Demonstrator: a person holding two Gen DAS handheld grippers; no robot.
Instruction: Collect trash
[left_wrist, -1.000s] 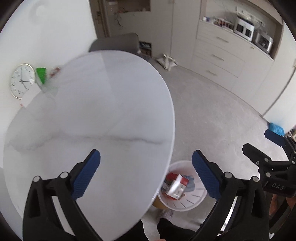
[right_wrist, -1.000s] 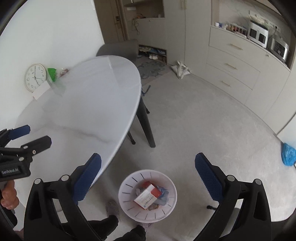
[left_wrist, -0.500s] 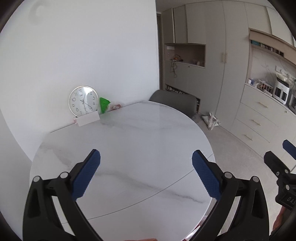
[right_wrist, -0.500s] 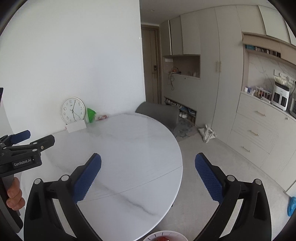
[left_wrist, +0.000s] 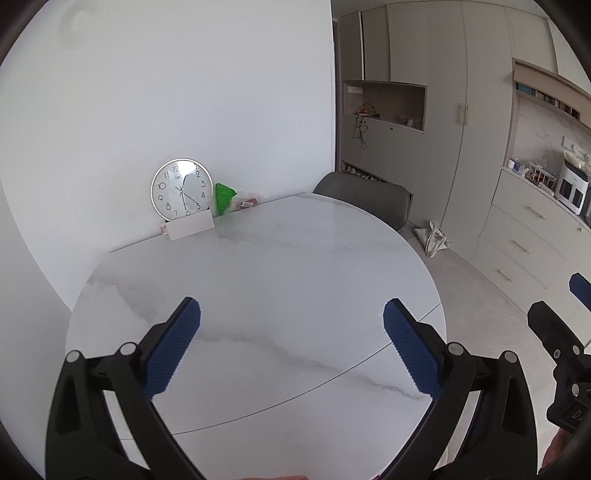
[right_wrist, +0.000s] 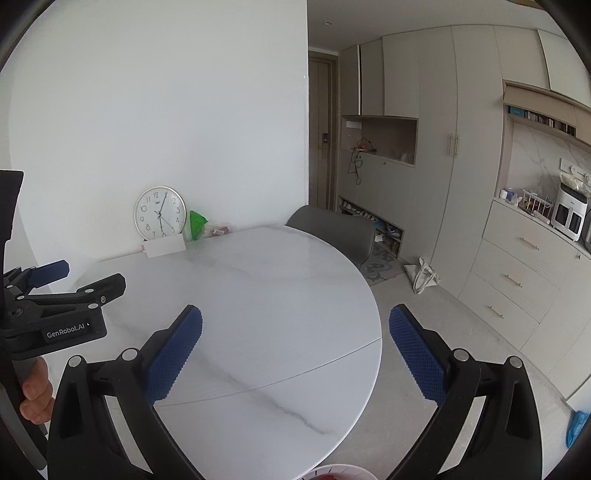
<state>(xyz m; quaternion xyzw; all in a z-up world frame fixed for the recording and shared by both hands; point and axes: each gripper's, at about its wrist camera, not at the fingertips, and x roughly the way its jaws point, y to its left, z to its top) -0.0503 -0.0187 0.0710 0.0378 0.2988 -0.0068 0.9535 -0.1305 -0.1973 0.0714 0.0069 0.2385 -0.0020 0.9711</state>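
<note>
A green wrapper (left_wrist: 222, 198) and a clear bag with a red packet (left_wrist: 246, 201) lie at the far edge of the round white marble table (left_wrist: 280, 266), by the wall; they also show in the right wrist view as green wrapper (right_wrist: 197, 223) and red packet (right_wrist: 219, 231). My left gripper (left_wrist: 291, 332) is open and empty above the near part of the table. My right gripper (right_wrist: 295, 336) is open and empty over the table's near right edge. The rim of the white trash bin (right_wrist: 336, 472) peeks in at the bottom of the right wrist view.
A wall clock (left_wrist: 182, 189) leans on the wall behind a white card (left_wrist: 190, 225). A grey chair (left_wrist: 364, 199) stands at the table's far side. Cabinets and drawers (right_wrist: 517, 273) line the right wall. A white bag (right_wrist: 421, 275) lies on the floor.
Both grippers have tilted up from looking down at the bin and floor to looking across the table toward the wall. The bin has dropped out of the left view.
</note>
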